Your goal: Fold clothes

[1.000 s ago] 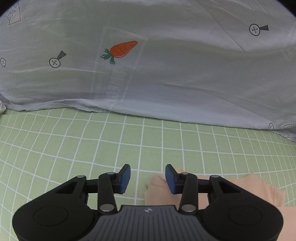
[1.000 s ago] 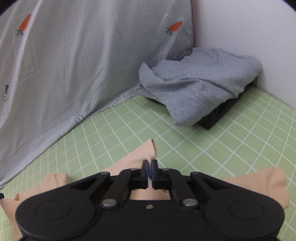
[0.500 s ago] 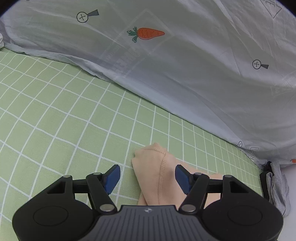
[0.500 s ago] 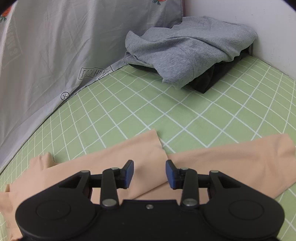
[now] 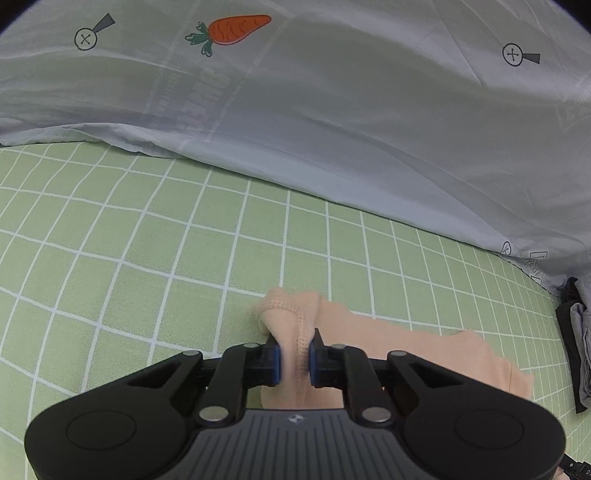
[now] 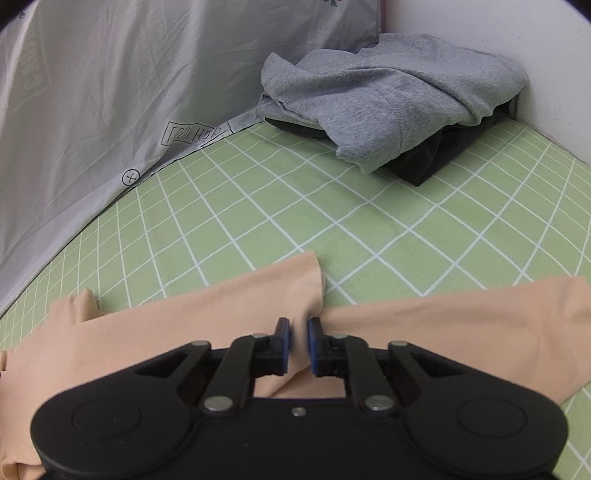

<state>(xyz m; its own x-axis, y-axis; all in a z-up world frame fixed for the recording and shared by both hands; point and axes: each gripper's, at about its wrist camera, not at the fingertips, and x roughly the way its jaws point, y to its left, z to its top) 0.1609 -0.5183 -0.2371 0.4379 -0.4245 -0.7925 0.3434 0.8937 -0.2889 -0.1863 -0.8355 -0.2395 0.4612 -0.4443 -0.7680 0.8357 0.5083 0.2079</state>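
Observation:
A peach garment [image 5: 406, 354] lies on the green checked sheet [image 5: 147, 258]. My left gripper [image 5: 294, 356] is closing, and its blue pads pinch a bunched, stitched hem of the peach cloth. In the right wrist view the same peach garment [image 6: 443, 332] spreads flat across the foreground, with a folded corner pointing away from me. My right gripper [image 6: 299, 341] is closing too, its pads pressing a ridge of peach cloth near that corner.
A grey quilt with carrot prints [image 5: 332, 110] lies along the far side of the bed. At the back right corner a grey sweatshirt [image 6: 388, 92] rests on a dark garment [image 6: 428, 162], against a white wall [image 6: 517, 29].
Both grippers stood open over the peach garment half a second ago. Each has since sunk onto the cloth and closed on a fold of it.

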